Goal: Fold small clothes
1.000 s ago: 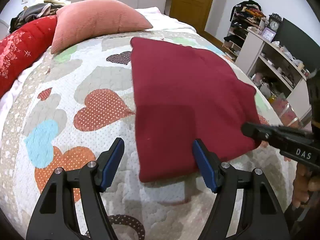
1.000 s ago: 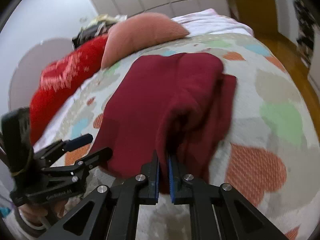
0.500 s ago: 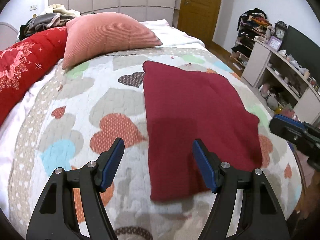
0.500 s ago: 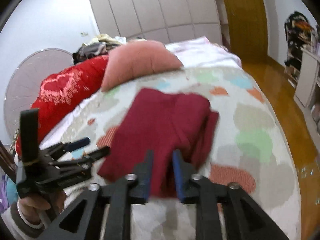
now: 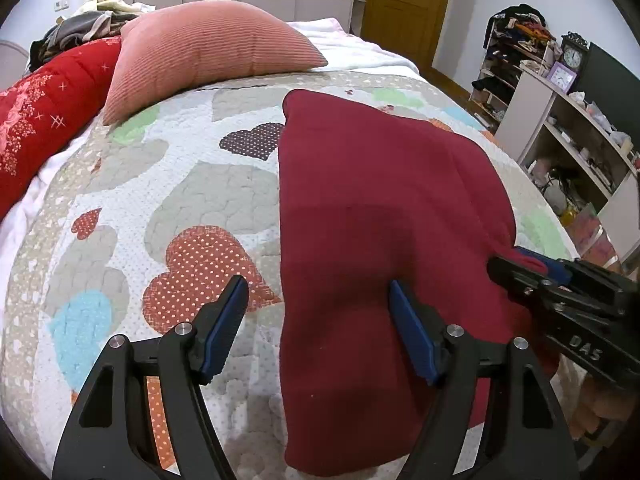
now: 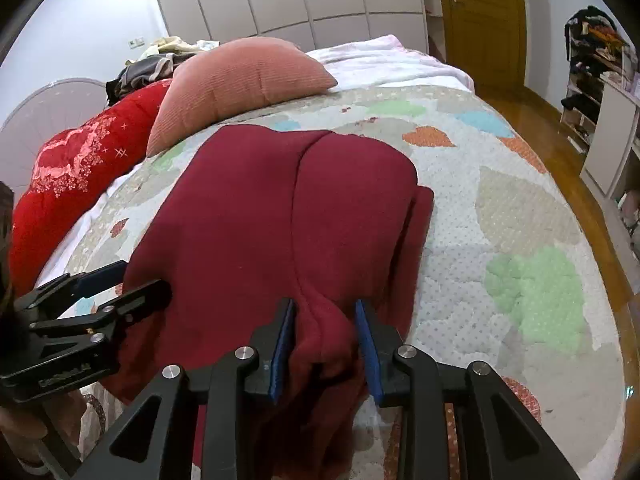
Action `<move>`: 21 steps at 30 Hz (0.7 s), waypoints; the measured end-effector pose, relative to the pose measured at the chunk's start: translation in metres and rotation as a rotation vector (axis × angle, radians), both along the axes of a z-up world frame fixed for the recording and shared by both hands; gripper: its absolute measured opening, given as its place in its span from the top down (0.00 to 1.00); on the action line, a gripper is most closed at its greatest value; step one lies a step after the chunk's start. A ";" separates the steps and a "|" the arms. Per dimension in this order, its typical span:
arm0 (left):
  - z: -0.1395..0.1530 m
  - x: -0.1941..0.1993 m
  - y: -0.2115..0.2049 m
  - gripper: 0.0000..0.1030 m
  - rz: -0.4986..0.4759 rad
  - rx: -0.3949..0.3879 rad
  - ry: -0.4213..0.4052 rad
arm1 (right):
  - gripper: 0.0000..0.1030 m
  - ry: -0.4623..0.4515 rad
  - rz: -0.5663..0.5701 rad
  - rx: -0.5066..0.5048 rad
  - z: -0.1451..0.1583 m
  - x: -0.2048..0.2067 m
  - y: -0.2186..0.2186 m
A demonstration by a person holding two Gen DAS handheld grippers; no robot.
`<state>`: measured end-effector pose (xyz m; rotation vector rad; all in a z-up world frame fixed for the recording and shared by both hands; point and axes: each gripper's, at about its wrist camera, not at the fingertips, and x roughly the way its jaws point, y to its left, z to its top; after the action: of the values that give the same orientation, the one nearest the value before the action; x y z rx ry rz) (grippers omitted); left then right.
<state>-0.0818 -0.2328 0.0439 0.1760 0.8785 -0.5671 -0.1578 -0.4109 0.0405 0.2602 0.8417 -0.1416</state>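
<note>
maroon garment point(image 5: 384, 216) lies folded flat on quilt point(image 5: 192, 200) of bed, below pink pillow point(image 5: 208, 52). left gripper point(image 5: 316, 320) fingers spread and widening, straddling garment's near left edge, gripping nothing. right gripper point(image 6: 326, 336) fingers part-spread around raised fold at garment's near right edge; pads seem just clear of cloth, hard to tell.

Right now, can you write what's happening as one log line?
step: folding | item: dark red garment on quilt | left claw: opening, over near left edge | right claw: garment fold between pads
</note>
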 end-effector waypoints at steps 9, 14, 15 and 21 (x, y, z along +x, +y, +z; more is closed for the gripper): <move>0.004 0.001 -0.001 0.29 0.006 0.012 -0.004 | 0.70 -0.086 -0.016 0.009 0.039 -0.012 0.009; 0.002 0.005 0.000 0.29 0.000 -0.002 0.024 | 0.69 -0.011 -0.075 -0.038 0.020 0.018 0.000; 0.001 0.006 0.001 0.29 -0.002 -0.010 0.039 | 0.67 0.015 -0.096 -0.025 0.009 0.023 -0.006; 0.009 0.017 0.016 0.27 -0.006 -0.084 0.063 | 0.61 -0.040 -0.115 0.074 0.016 0.006 -0.020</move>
<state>-0.0644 -0.2171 0.0529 0.0852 0.9141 -0.6168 -0.1518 -0.4311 0.0569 0.3802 0.7936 -0.2122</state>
